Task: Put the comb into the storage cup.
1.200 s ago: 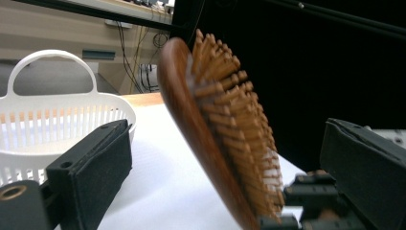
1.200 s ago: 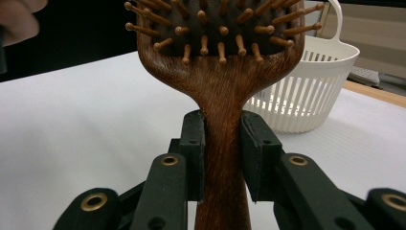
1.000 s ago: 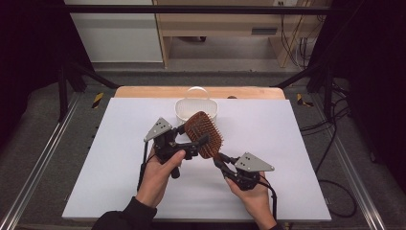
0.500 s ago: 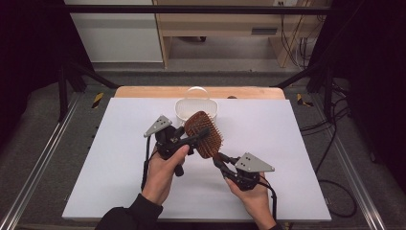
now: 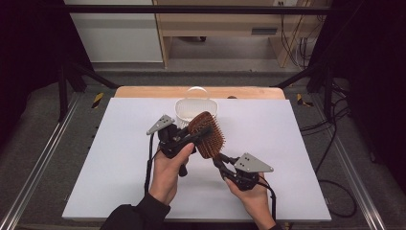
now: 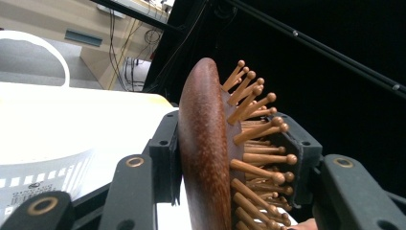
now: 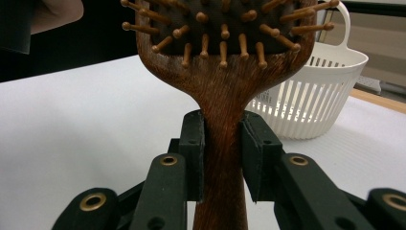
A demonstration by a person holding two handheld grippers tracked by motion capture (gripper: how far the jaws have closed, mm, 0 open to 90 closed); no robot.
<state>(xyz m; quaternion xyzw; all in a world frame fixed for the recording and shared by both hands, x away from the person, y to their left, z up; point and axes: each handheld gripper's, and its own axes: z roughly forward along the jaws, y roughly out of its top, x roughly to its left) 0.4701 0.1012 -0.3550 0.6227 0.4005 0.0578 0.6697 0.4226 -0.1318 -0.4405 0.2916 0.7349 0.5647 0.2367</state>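
Note:
A brown wooden hairbrush (image 5: pixel 210 139) with wooden pins is held above the white table between both grippers. My left gripper (image 5: pixel 203 130) has just been closing and now clamps the brush head (image 6: pixel 206 158), one pad on the smooth back and the other on the pin side. My right gripper (image 5: pixel 220 160) is shut on the brush handle (image 7: pixel 222 143) just below the head. The pins face the right gripper view.
A white slatted basket (image 5: pixel 194 108) with a hoop handle stands at the back centre of the white table (image 5: pixel 297 129), right behind the brush. It is also seen as a basket (image 7: pixel 306 105) beside the handle. Dark frame rails and cables ring the table.
The left gripper's jaws have closed onto the brush head. Both hands and the brush have stayed in place.

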